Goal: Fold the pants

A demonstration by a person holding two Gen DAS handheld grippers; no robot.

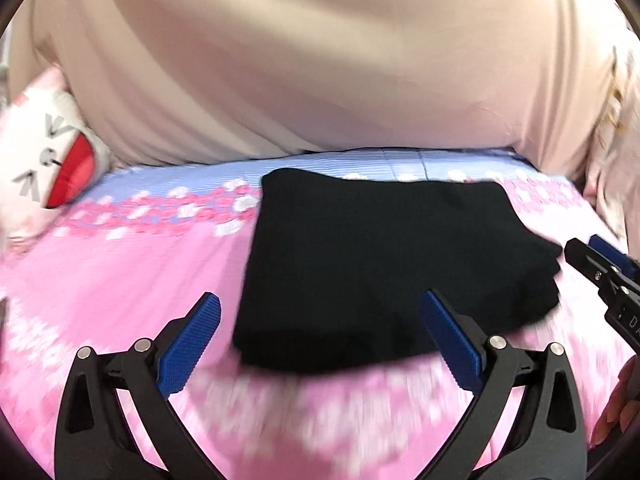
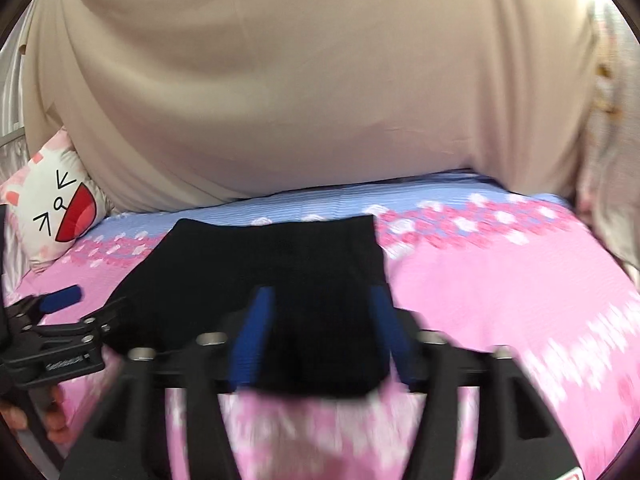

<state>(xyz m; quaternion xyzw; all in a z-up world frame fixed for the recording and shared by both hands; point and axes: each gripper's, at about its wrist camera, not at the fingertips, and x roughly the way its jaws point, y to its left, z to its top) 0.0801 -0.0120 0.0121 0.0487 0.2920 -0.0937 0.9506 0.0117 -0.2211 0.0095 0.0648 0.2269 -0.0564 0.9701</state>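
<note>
Now, on the far left sits a white cat pillow (image 1: 44, 160) with a big red mouth. It leans at the edge of the bed (image 1: 120, 272), which has a pink sheet with flowers and a blue stripe at the far side.

Next comes my left gripper (image 1: 320, 334). Its jaws are wide apart and hold nothing. They hang over the near edge of the black pants (image 1: 392, 272).

The pants lie in the middle of the bed. They look like a small, neat, dark block, with layers stacked at the right side. I think the folding is almost done, or all done. Maybe one more fold or a little pat is left, but I cannot be sure.

Then, on the right, is my right gripper (image 2: 320, 320). Its jaws are apart too. The near end of the pants shows between them, but the picture is blurry, and the blue pads (image 2: 250, 332) do not seem to press on the cloth.

Behind the bed hangs a big tan curtain (image 1: 304, 64).
</note>
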